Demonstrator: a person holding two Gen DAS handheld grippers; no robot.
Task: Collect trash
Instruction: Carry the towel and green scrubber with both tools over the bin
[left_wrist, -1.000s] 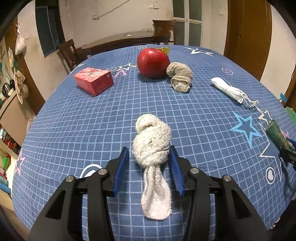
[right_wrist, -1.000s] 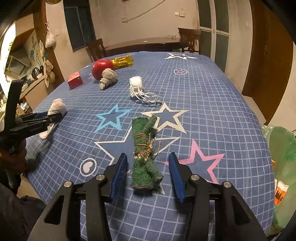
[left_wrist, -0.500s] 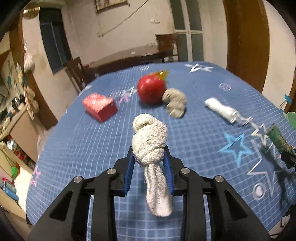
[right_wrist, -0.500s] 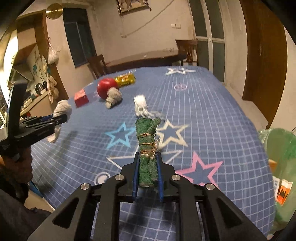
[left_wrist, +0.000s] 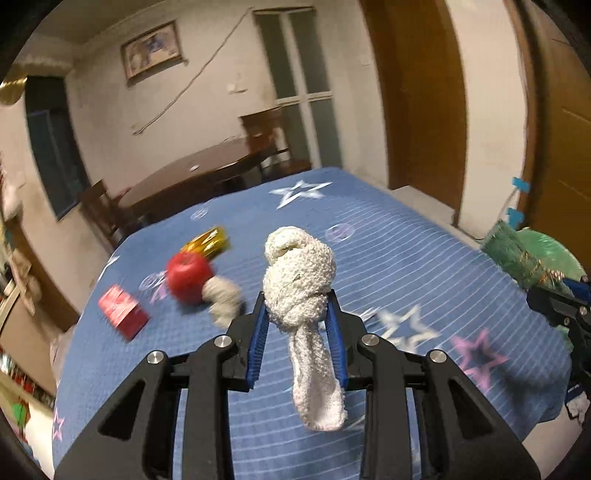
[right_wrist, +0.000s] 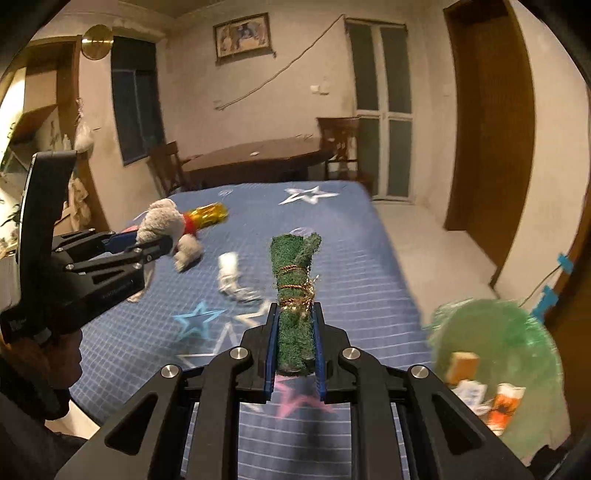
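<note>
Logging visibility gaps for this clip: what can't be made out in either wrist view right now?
- Left wrist view: apple, red box and grey sock are motion-blurred; no print readable.
- Left wrist view: right gripper is cut off by the frame edge.
- Right wrist view: green trash bag is blurred and its bottom cropped; contents unclear.
- Right wrist view: apple is mostly hidden behind the white sock.

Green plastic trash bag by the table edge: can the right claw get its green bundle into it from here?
Probably yes. The right claw is shut on the green felt roll tied with gold string, lifted above the blue star-patterned tablecloth. The translucent green trash bag sits open just to its right, with nothing between them.
</note>
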